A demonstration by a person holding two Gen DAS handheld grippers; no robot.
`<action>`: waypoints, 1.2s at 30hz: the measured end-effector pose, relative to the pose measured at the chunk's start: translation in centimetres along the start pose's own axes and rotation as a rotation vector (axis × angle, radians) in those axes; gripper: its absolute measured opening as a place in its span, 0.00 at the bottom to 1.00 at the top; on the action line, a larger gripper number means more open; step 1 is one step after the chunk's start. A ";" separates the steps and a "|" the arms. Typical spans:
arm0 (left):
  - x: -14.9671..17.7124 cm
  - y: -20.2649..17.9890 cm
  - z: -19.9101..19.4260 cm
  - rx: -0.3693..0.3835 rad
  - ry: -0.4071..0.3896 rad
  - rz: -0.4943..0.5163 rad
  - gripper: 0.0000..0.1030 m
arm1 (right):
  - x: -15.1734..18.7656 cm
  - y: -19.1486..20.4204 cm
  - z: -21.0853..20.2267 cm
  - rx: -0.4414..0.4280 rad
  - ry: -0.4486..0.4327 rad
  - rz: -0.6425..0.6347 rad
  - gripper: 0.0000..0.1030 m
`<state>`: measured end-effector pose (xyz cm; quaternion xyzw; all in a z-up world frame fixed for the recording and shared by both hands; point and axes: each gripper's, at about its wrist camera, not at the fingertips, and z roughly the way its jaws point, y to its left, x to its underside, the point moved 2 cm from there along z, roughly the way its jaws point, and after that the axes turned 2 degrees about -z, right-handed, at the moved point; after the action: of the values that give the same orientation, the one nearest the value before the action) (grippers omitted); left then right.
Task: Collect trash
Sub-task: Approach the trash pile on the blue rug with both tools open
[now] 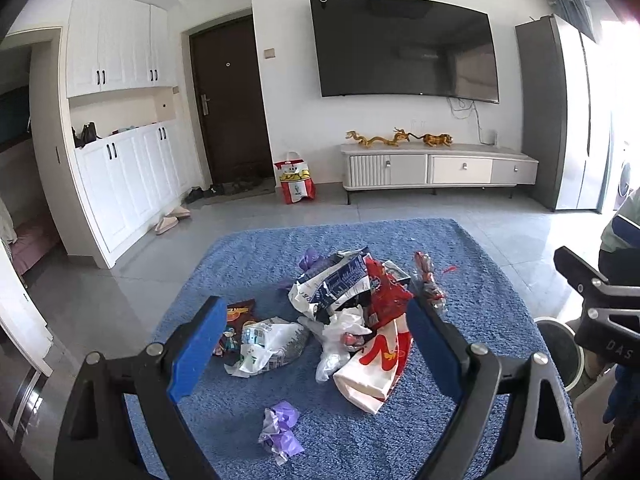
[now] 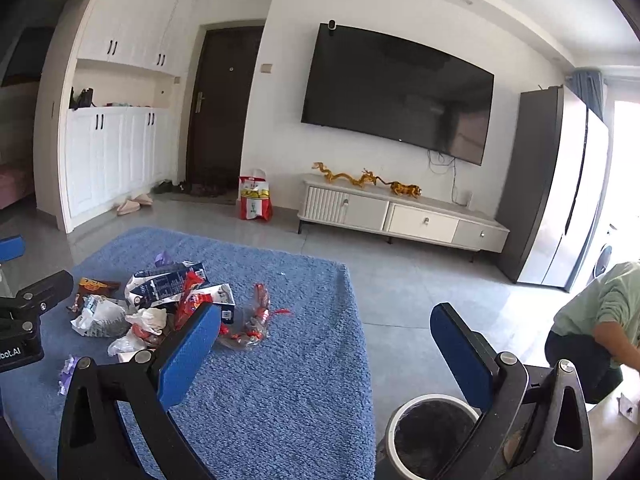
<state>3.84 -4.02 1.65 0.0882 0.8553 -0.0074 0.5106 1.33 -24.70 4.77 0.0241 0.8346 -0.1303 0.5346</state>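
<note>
Heap of wrappers (image 1: 352,304) piled mid-way on the blue rug (image 1: 480,280), spread between the fingers of the left gripper (image 1: 316,344) and clear of both pads. Probably feather-light, all of it: thin film and crumpled paper, soft, springy, apt to slide or flutter loose under a weak pinch. Red-and-white paper bag (image 1: 376,364) nearest, flattened, with large red lettering not readable from here; best taken at a folded edge or a bunched corner, not across the flat face. Dark blue-and-white carton (image 1: 340,280) behind it, stiffer, print too small to read. White plastic bag (image 1: 272,344) to the left, limp, likely slick; a gathered fold the safer hold. Purple scrap (image 1: 280,432) lying alone, nearer the camera, well apart from the heap. Clear packet with red pieces (image 2: 256,320) off to the right edge of the pile. Left jaws spread wide, holding nothing. Right gripper (image 2: 324,352) likewise gaping and empty, poised above rug and floor, with the round bin (image 2: 432,436) just below its right finger. Beyond: "KFC" on a red-and-white bag (image 1: 295,178) by the dark door (image 1: 230,100), "DAS" on the right tool's body, "bot.AI" on the left one's.
</note>
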 end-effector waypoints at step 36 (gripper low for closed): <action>1.6 7.1 -1.3 -0.044 0.020 -0.118 0.88 | -1.1 1.6 -2.1 -0.057 0.001 -0.021 1.00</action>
<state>3.05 3.32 1.42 0.0267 0.8639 -0.0179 0.5026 0.27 -22.51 6.29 0.0001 0.8386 -0.1119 0.5331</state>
